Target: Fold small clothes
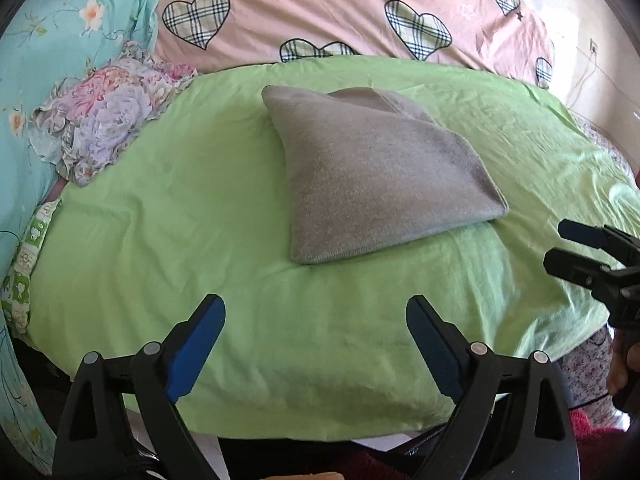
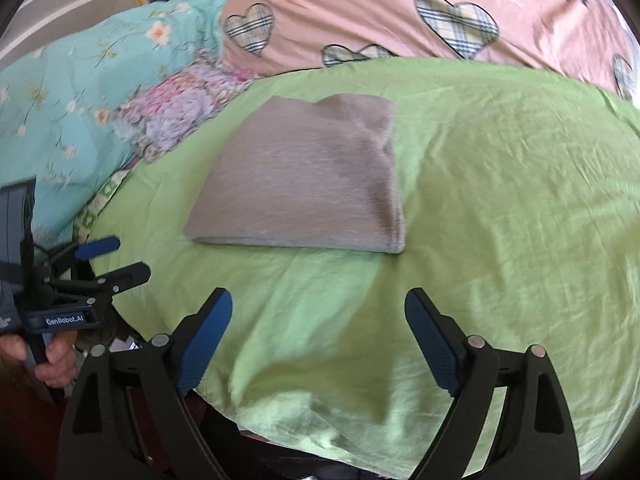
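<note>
— Looking through the left wrist view first: where does the folding stand?

— The grey knit garment point(image 1: 376, 168) lies on the green sheet point(image 1: 224, 240) as a compact folded packet, a little far of the sheet's middle, one corner pointing near-left. I'd judge the fold finished, or short of one last tuck. The left gripper point(image 1: 316, 320) hangs over the near sheet, jaws spread wide, nothing between them.

— And the other tong?

— The right gripper point(image 1: 560, 246) enters at the right edge, clear of the garment; its tips look parted and empty.

— Room to work?

— Bare sheet near and right of the packet. On the left a floral pillow point(image 1: 108, 116) crowds the sheet; the pink heart-print quilt point(image 1: 360, 12) bounds the far side.

— Now the right wrist view.

— This one is slightly blurred. The grey knit garment point(image 2: 304, 176) sits left of centre, its near edge straight, right edge a thick fold. The right gripper point(image 2: 318, 312) is wide open, holding nothing, well short of it. The left gripper point(image 2: 128, 256) shows at the left edge, parted, empty.

— Next move?

— Probably smoothing the packet, or lifting it aside by the near edge, approaching across the bare green sheet point(image 2: 500, 200).
</note>
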The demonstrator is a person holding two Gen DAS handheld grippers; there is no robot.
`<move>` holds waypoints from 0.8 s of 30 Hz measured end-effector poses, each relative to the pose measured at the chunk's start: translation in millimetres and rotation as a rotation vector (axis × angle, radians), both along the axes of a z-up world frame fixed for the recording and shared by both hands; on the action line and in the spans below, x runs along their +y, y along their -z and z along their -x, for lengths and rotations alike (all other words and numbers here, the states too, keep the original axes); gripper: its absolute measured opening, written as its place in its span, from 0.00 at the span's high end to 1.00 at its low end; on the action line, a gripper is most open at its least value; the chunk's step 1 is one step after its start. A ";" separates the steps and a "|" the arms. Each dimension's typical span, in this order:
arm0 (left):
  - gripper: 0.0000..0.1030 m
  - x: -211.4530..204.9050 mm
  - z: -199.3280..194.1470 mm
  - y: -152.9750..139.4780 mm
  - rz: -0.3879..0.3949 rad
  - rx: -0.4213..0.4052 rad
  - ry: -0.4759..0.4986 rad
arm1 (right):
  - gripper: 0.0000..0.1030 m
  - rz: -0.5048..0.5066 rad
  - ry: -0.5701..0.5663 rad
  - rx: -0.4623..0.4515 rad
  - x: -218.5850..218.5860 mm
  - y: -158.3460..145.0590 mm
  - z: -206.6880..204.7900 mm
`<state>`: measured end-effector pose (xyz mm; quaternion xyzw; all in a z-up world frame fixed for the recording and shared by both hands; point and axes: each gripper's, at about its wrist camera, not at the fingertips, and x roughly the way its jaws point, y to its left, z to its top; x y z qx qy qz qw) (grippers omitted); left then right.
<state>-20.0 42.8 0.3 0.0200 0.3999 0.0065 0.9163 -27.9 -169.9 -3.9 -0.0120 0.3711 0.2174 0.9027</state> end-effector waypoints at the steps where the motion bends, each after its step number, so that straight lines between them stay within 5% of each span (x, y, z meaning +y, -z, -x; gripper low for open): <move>1: 0.10 2.0 -2.6 -0.2 0.003 -0.002 -0.009 | 0.14 -0.001 0.001 -0.002 1.0 0.2 -2.2; 24: 0.08 16.0 -46.6 8.7 -0.053 0.069 -0.124 | 0.13 0.044 0.000 0.062 23.0 14.5 -47.4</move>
